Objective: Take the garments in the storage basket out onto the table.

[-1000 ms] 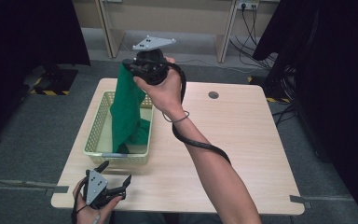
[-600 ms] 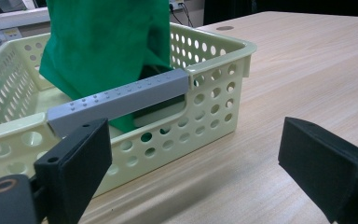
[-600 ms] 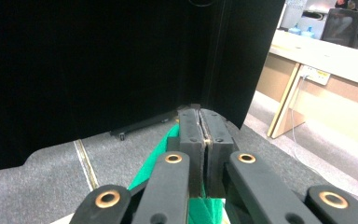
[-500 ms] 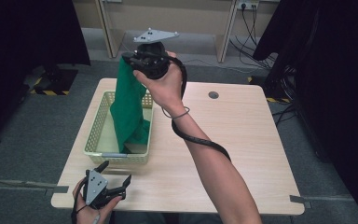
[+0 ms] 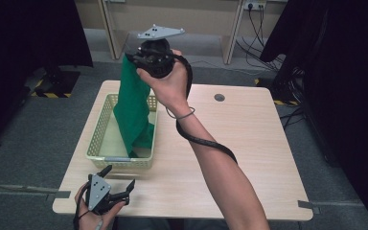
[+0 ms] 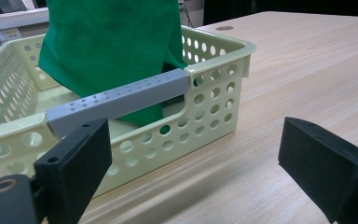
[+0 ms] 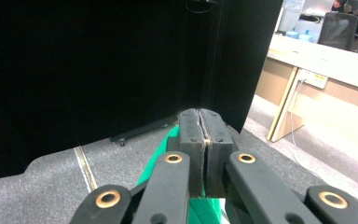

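A green cloth (image 5: 133,108) hangs from my right gripper (image 5: 133,61), held high above the pale green perforated basket (image 5: 97,139). The cloth's lower end still lies inside the basket (image 6: 98,51). In the right gripper view the jaws are pressed together on the green cloth (image 7: 165,154), with my right gripper (image 7: 200,122) pointing out over the floor. My left gripper (image 5: 120,186) rests low at the table's near left edge, just in front of the basket. It stands open (image 6: 191,158) with nothing between its fingers, facing the basket's grey handle bar (image 6: 121,98).
The basket sits on the left part of a light wooden table (image 5: 249,143) with a round cable hole (image 5: 219,97). Black curtains (image 5: 24,43) hang at both sides. A cable trails down the right forearm (image 5: 206,143).
The right gripper has lifted the cloth slightly higher and a little to the right. The left gripper has stayed in place.
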Demonstrator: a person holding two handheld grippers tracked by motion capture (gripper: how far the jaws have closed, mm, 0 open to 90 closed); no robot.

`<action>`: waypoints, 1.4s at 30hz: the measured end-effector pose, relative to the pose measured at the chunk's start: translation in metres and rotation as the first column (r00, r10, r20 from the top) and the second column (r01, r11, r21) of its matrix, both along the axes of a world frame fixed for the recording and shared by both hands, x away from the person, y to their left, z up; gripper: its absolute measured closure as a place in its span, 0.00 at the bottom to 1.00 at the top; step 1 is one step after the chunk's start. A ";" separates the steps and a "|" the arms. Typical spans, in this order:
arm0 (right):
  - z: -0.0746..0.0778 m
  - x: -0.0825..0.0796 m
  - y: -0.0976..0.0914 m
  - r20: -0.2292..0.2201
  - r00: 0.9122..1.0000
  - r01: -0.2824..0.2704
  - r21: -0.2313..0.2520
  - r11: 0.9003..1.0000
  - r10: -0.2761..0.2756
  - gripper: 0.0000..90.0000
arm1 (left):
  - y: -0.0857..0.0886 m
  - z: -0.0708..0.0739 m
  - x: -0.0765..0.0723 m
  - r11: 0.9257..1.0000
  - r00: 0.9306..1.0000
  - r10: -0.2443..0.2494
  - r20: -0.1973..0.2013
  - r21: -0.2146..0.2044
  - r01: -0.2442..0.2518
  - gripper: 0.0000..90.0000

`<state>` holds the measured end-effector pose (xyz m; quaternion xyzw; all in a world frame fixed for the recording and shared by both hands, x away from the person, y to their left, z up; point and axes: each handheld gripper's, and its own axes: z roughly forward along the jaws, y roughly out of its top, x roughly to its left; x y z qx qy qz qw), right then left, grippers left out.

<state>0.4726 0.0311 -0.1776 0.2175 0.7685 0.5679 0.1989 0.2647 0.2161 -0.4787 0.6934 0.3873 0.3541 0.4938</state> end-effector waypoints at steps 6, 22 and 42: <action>0.006 -0.001 0.000 0.004 1.000 0.002 0.009 1.000 -0.002 0.99 | 0.000 0.000 0.000 1.000 1.000 0.000 0.000 0.001 0.000 0.10; 0.017 0.000 -0.003 0.002 1.000 0.006 0.043 0.999 -0.006 0.99 | 0.000 0.000 0.000 1.000 1.000 0.000 -0.001 -0.002 0.000 0.10; 0.030 0.001 -0.004 0.013 1.000 0.014 0.055 0.998 -0.015 0.99 | 0.000 0.000 0.000 1.000 1.000 0.000 -0.001 0.000 0.000 0.09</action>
